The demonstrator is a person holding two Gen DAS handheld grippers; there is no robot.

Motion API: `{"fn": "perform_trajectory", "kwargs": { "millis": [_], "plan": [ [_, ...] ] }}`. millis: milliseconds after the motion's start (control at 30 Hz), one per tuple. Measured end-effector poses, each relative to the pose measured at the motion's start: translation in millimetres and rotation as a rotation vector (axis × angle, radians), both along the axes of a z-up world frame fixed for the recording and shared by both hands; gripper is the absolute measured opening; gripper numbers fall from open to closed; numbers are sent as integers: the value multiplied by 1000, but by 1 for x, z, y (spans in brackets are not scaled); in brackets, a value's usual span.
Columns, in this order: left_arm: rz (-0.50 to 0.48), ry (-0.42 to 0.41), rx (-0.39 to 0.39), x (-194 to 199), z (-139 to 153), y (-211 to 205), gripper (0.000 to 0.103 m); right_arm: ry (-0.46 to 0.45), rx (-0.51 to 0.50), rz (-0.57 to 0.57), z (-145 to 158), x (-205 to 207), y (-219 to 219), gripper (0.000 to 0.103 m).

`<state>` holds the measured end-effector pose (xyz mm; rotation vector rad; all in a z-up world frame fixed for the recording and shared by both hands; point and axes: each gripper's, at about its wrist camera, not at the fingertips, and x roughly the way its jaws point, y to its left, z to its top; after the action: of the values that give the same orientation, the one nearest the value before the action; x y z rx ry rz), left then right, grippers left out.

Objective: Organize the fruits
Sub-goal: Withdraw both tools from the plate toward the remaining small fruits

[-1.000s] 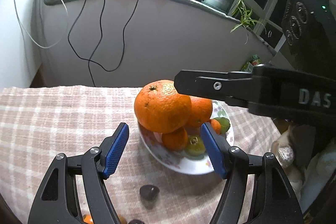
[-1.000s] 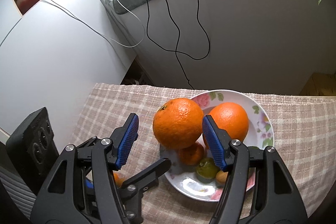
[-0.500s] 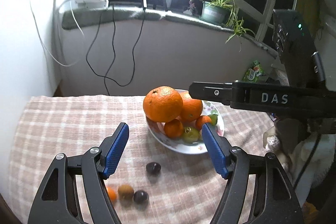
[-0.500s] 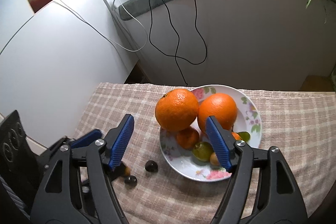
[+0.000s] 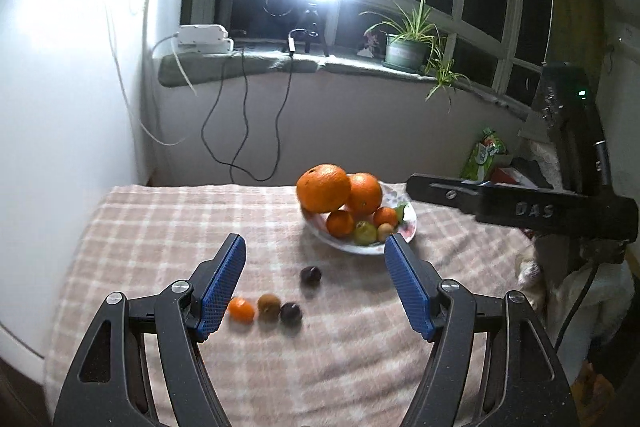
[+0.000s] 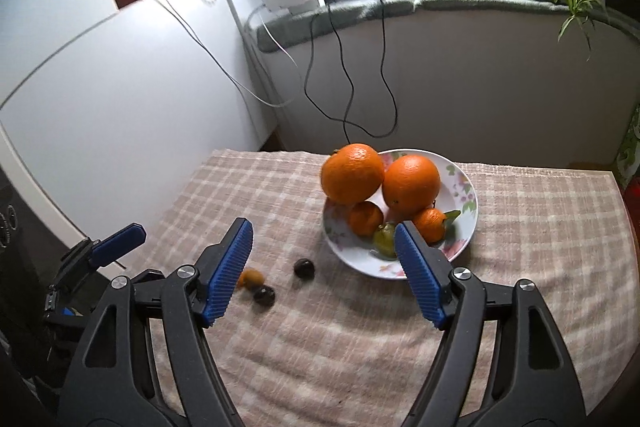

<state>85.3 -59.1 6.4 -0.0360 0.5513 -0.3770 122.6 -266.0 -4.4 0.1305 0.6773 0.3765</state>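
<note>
The left gripper (image 5: 314, 277) is hanging over the checked tablecloth (image 5: 160, 227) with its jaws standing wide and nothing between the blue pads, and its left pad is cutting off part of the small orange fruit (image 5: 241, 309) at the near end of the loose row. Beside that one a brownish fruit (image 5: 269, 304) and a dark round fruit (image 5: 291, 312) are lying almost touching, with a second dark fruit (image 5: 311, 274) apart, nearer the plate (image 5: 408, 227); what kind these dark ones are is too blurred to tell. The right gripper (image 6: 324, 261) has just been opening its jaws and they are gaping with nothing in them; its right finger is covering part of the greenish fruit (image 6: 383, 241) in the plate. The fruits are piling up in that flowered plate at the far middle of the table: the big orange (image 6: 352, 173) is leaning out over the left rim with its stem end tilting up and left, pressing against the second orange (image 6: 410, 183), small mandarins tucked under both. Open cloth is spreading in front of both grippers and to the left. The right table edge is running close to the plate.
</note>
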Motion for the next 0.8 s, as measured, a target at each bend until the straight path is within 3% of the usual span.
{"fn": "perform_trajectory", "kwargs": {
  "millis": [300, 500, 700, 800],
  "plan": [
    [79, 7, -25, -32, -35, 51, 72, -81, -2, -13, -5, -41, 2, 95],
    [130, 44, -61, -53, -49, 78, 72, -39, -60, -1, -14, -66, 3, 95],
    [141, 50, -94, -73, -51, 93, 72, -77, -59, 21, -7, -102, 7, 94],
    [135, 71, -124, -74, -55, 96, 66, -103, -77, 46, -3, -114, 12, 92]
  ]
}}
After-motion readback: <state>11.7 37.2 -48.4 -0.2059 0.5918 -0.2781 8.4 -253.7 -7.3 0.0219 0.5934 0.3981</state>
